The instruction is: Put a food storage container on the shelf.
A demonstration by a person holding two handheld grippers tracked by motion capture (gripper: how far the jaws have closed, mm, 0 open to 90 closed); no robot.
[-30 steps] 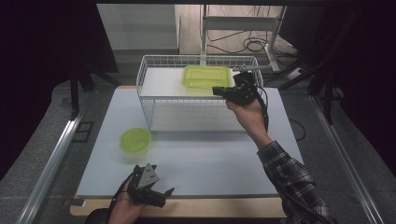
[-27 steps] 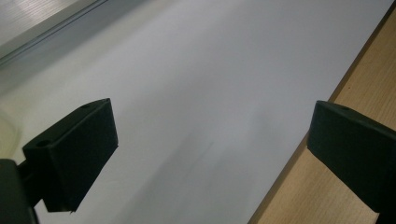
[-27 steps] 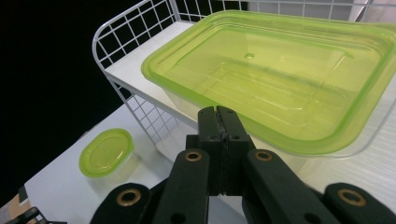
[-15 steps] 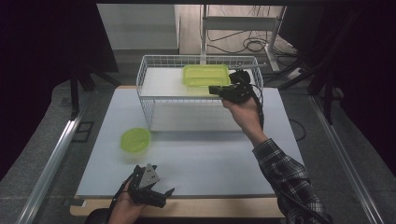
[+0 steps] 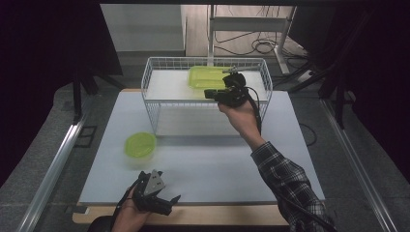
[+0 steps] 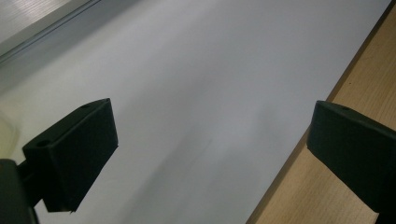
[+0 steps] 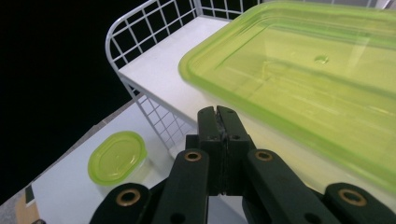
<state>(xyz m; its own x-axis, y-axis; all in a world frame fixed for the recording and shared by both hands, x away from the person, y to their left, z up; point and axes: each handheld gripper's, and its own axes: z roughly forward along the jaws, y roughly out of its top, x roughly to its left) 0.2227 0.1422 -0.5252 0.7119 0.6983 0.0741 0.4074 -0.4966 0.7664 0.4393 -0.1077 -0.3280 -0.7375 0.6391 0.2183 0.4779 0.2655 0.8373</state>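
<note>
The right gripper (image 5: 211, 92), jaws clenched on nothing, has crept toward nine o'clock beside the rectangular yellow-green plastic lid (image 5: 207, 76), while the left gripper (image 5: 170, 202) rests released.

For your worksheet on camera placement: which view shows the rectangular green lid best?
The right gripper view: the rectangular green lid is close and large, lying on the white rack. The high view shows it small, partly behind the right tongs. The left gripper view faces bare table.

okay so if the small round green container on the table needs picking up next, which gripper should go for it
Left, probably. The left gripper sits low at the table's near edge, jaws wide open, with the small round container just ahead of it. The right gripper is shut and up at the wire basket, beside the rectangular green container.
</note>
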